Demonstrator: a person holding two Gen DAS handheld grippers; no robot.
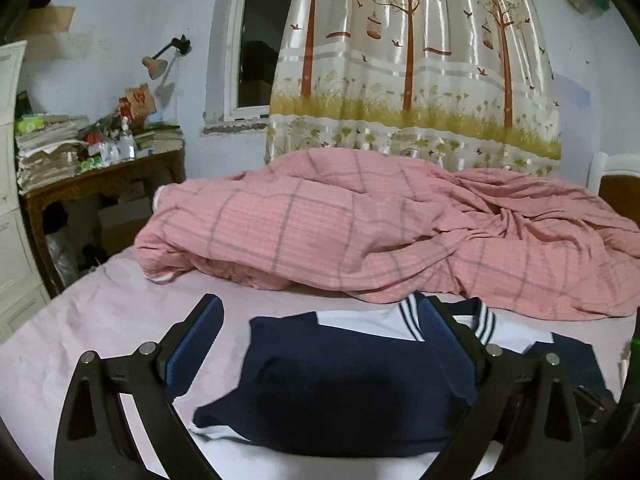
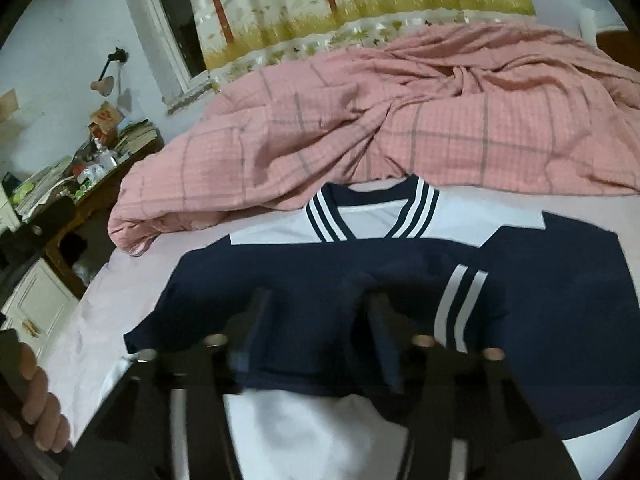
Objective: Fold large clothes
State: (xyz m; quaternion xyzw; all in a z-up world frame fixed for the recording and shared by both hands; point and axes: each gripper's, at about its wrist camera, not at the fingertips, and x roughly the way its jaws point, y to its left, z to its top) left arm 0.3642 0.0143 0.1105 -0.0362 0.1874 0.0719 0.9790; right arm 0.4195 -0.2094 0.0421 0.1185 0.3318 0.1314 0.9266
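- A bed (image 1: 100,320) with a pale pink sheet carries a rumpled pink plaid quilt (image 1: 360,232); behind hang a tree-print curtain (image 1: 416,60) and a dark window (image 1: 260,48).
- A cluttered wooden tabletop (image 1: 100,176) holds stacked papers (image 1: 44,152).
- The navy-and-white shirt (image 2: 320,264) lies on the sheet, sleeves folded inward, striped V-collar toward the quilt.
- The left gripper (image 1: 324,320) hangs over the shirt, fingers spread wide.
- The right gripper (image 2: 320,312) is over the shirt's middle, fingers parted, gripping nothing.
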